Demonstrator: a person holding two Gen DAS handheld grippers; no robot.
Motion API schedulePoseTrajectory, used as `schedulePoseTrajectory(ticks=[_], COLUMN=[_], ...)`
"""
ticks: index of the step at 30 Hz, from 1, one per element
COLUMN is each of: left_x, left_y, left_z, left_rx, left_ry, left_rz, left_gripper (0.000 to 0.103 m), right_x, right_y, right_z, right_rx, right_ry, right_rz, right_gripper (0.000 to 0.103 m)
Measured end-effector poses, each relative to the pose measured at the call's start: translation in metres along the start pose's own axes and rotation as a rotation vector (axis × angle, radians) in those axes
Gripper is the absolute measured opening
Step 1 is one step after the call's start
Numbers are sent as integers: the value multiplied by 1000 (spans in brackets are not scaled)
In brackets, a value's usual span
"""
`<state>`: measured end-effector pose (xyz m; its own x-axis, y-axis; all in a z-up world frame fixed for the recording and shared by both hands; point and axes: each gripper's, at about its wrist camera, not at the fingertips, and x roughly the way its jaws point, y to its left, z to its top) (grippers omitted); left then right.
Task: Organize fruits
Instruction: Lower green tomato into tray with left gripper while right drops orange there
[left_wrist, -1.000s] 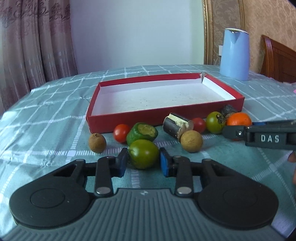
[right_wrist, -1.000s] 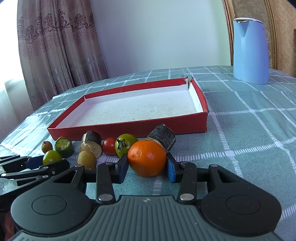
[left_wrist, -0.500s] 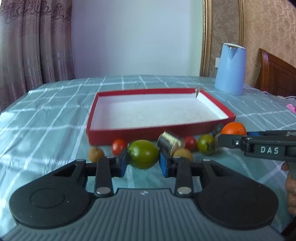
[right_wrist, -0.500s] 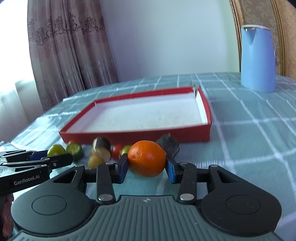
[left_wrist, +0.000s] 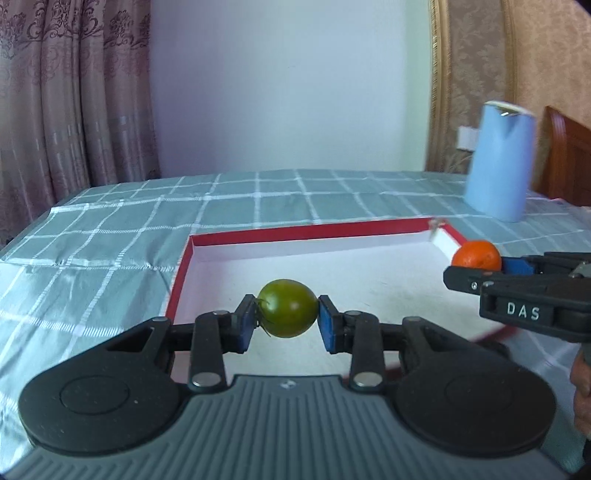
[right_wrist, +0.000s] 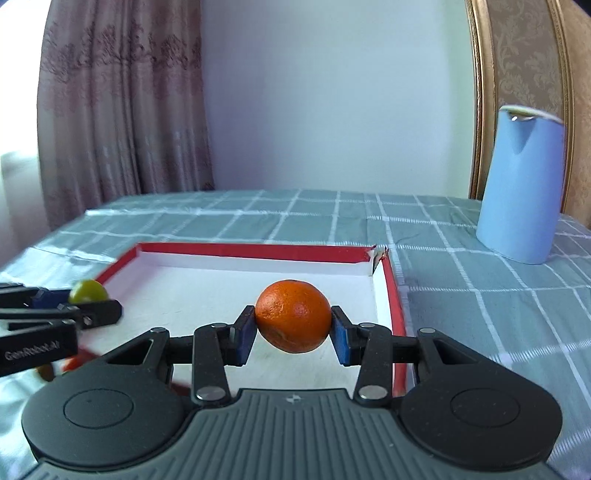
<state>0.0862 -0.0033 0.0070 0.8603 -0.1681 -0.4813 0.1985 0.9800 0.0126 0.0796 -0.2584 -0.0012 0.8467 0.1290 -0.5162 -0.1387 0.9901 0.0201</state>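
Left gripper (left_wrist: 287, 325) grips a green tomato (left_wrist: 287, 308) above the red tray (right_wrist: 391, 291), near its left edge. Right gripper (right_wrist: 293, 334) clamps an orange (right_wrist: 293, 320) above the right side. Tray floor shows bare; nothing deposited yet. Remaining fruit at the tray's near edge is blurred.

Two printed words could be read. In the left wrist view, the white letters "DAS" stood on the black side of the right tongs (left_wrist: 476, 271). In the right wrist view, "GenRobot.AI" stood in white on the black side of the left tongs (right_wrist: 88, 304), slightly blurred. No other text was readable.
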Motion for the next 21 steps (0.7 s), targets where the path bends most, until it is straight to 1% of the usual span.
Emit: schedulePoseTrajectory(ticks=[4,7,11,15,17,19,21], left_x=[28,48,64,74,77,79,80], left_y=[5,7,10,12,14,14,14], left_z=[9,13,14,14,16,16,16], left_rx=[-29,-31,-34,-45,-54,-58,-59], left_ry=[47,78,114,138,149,163,175], left_rz=[13,44,61,57,49,43,41], left_gripper=[33,33,33,33,33,39,58], right_x=[32,49,59,68,69,71,71], right_y=[0,-2,-3,-4,-4,-5,-4], right_z=[3,5,8,10,11,13,13], right_rx=[-14,-7,-5,5,4,3,2], right_ry=[48,80,97,126,126,129,129], right_rz=[-20,-18,-24,-20,-22,-22,-21], right_gripper=[42,41,42,41,41,42,42])
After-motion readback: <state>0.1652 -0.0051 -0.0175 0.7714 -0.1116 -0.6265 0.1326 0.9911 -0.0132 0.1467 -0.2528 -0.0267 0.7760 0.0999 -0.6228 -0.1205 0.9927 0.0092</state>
